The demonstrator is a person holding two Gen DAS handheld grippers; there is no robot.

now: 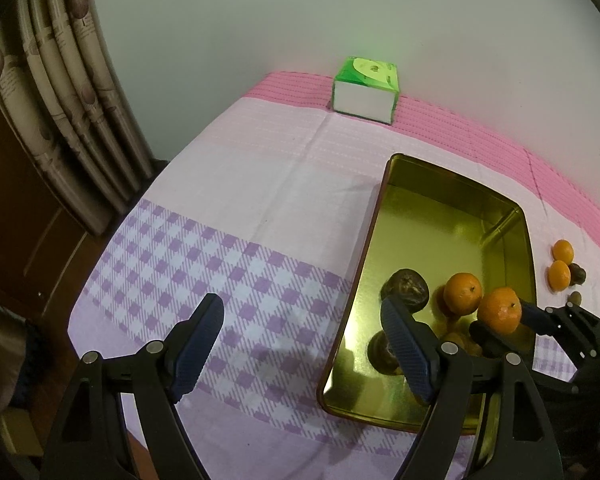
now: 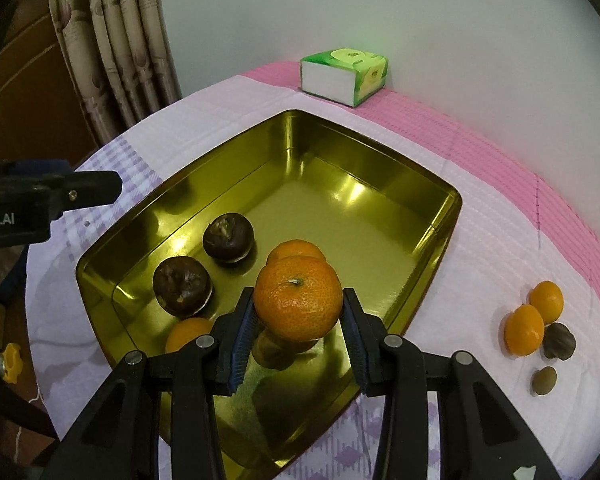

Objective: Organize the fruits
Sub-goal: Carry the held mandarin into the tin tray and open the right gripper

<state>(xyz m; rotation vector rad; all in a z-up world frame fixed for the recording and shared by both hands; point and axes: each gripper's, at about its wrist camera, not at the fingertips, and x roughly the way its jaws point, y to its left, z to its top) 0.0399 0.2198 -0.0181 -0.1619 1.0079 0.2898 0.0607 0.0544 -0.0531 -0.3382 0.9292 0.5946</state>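
Step in hand: you're mid-placement. Your right gripper has its fingers closed on a mandarin, pads pressing both sides, held over the near part of the gold tin. It looks clear of the tin floor, not set down yet.

Already in the tin: two dark brown fruits toward its left side, another mandarin directly behind the held one, and one more at the near left corner, partly hidden by your finger.

Left on the counter, right of the tin and apart from it: two mandarins touching each other, a dark fruit against them, and a small brownish one just in front.

Next move, as I read it: lower into a bare patch of tin floor, then open. The spot right below looks crowded; something brown sits under the held fruit, I can't tell what. It's round, so it may roll into its neighbours on release.

Your left gripper: fingers wide, nothing between them, one over the checked cloth, the other over the tin's left edge.

View differences: the right wrist shows the grip and all the leftover fruit. The left wrist shows the held mandarin from the side and the bare cloth left of the tin, but crops the leftover cluster.
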